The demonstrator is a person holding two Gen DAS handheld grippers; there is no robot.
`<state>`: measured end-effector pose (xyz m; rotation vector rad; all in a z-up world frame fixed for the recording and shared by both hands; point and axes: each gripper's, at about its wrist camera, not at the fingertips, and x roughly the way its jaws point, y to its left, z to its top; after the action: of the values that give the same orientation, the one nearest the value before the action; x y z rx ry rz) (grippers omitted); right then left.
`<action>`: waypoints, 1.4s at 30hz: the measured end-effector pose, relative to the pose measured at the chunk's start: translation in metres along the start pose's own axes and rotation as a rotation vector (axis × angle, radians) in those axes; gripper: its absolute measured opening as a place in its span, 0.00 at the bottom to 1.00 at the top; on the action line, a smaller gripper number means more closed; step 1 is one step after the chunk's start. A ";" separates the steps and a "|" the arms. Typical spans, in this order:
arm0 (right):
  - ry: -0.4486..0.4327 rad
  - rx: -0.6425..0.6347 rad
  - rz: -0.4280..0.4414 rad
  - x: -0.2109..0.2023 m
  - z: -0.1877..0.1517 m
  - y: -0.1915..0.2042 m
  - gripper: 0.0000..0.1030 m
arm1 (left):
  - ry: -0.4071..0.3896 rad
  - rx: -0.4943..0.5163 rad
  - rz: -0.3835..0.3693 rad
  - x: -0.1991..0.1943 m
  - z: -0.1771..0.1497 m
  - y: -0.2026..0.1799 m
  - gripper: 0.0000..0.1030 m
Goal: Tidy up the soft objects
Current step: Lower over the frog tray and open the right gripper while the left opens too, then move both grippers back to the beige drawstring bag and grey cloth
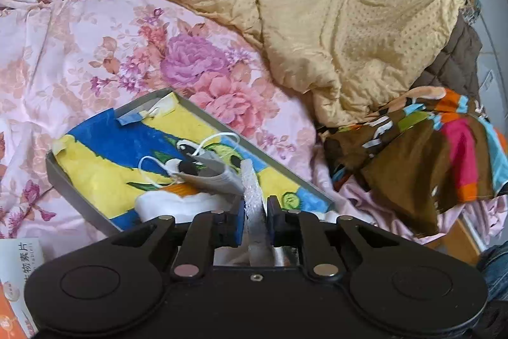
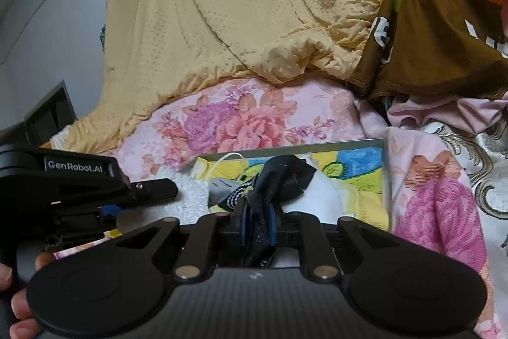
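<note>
A grey tray (image 1: 79,199) lies on the floral bed sheet, lined with a blue and yellow cartoon towel (image 1: 127,148). A grey face mask (image 1: 209,170) with white ear loops and a white cloth (image 1: 171,205) lie in it. My left gripper (image 1: 255,212) is shut on a strip of white foam wrap (image 1: 252,196) just above the tray's near edge. My right gripper (image 2: 258,218) is shut on a dark navy cloth (image 2: 279,180) over the same tray (image 2: 385,180). The grey mask (image 2: 222,189) and a striped sock (image 2: 238,196) lie beside it. The left gripper's body (image 2: 79,180) shows at the left.
A beige quilt (image 1: 317,5) is heaped at the back of the bed. A brown multicoloured blanket (image 1: 428,154) lies at the right, also in the right wrist view (image 2: 444,21). A medicine box (image 1: 19,275) sits at the near left. A grey wall (image 2: 47,5) stands left.
</note>
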<state>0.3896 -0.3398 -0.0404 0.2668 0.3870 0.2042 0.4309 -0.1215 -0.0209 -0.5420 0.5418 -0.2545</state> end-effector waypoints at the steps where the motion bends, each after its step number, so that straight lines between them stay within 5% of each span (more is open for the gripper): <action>1: 0.004 -0.005 -0.008 0.000 0.000 0.000 0.18 | 0.002 0.005 0.011 0.001 -0.001 0.001 0.17; 4: 0.007 -0.013 -0.021 0.000 -0.001 0.001 0.26 | -0.001 0.014 0.040 0.001 -0.003 0.001 0.20; 7: 0.002 -0.014 -0.039 -0.001 -0.001 0.001 0.44 | -0.001 0.019 0.062 0.001 -0.004 0.001 0.24; 20: -0.051 -0.008 -0.061 -0.020 0.009 -0.002 0.80 | -0.038 0.005 0.079 -0.025 -0.006 -0.006 0.68; 32: -0.091 0.057 -0.075 -0.070 0.017 -0.006 0.98 | -0.087 0.073 0.124 -0.087 -0.019 -0.017 0.93; 42: -0.086 0.034 -0.089 -0.114 0.009 0.007 1.00 | -0.067 0.084 0.183 -0.142 -0.058 -0.018 0.98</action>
<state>0.2889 -0.3629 0.0085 0.2908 0.3163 0.0988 0.2794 -0.1084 0.0066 -0.4150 0.5095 -0.0837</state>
